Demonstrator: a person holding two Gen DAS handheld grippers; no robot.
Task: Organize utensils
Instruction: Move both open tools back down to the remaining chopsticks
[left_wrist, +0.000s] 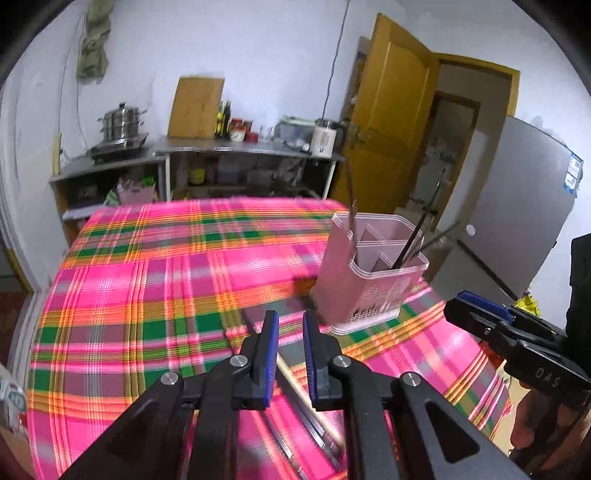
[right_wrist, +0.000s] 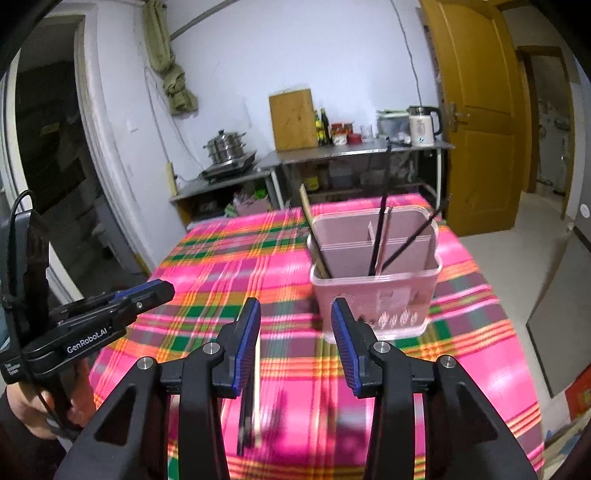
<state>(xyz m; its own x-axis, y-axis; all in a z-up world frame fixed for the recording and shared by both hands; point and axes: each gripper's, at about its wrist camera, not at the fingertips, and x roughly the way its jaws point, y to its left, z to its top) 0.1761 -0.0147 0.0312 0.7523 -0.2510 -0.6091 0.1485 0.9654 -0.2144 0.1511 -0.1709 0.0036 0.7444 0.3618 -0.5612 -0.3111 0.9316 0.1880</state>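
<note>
A pink divided utensil holder (left_wrist: 369, 273) (right_wrist: 376, 291) stands upright on the plaid tablecloth, ahead and to the right of both grippers. Dark chopsticks (right_wrist: 380, 236) lean in one compartment and wooden ones (right_wrist: 314, 236) in another. Loose chopsticks (left_wrist: 295, 384) (right_wrist: 256, 387) lie blurred on the cloth under the fingers. My left gripper (left_wrist: 290, 321) hovers over them, its pads nearly together with nothing between them; from the right wrist it shows side-on (right_wrist: 155, 290). My right gripper (right_wrist: 295, 310) stands wide open and empty, short of the holder, also visible at the right edge (left_wrist: 476, 314).
The table (left_wrist: 147, 295) with its pink, green and orange cloth stretches far to the left. Behind it a steel counter (right_wrist: 354, 147) carries a pot, a cutting board, bottles and a kettle. A yellow door (right_wrist: 480, 110) stands open at right; a grey fridge (left_wrist: 524, 206) is beside the table.
</note>
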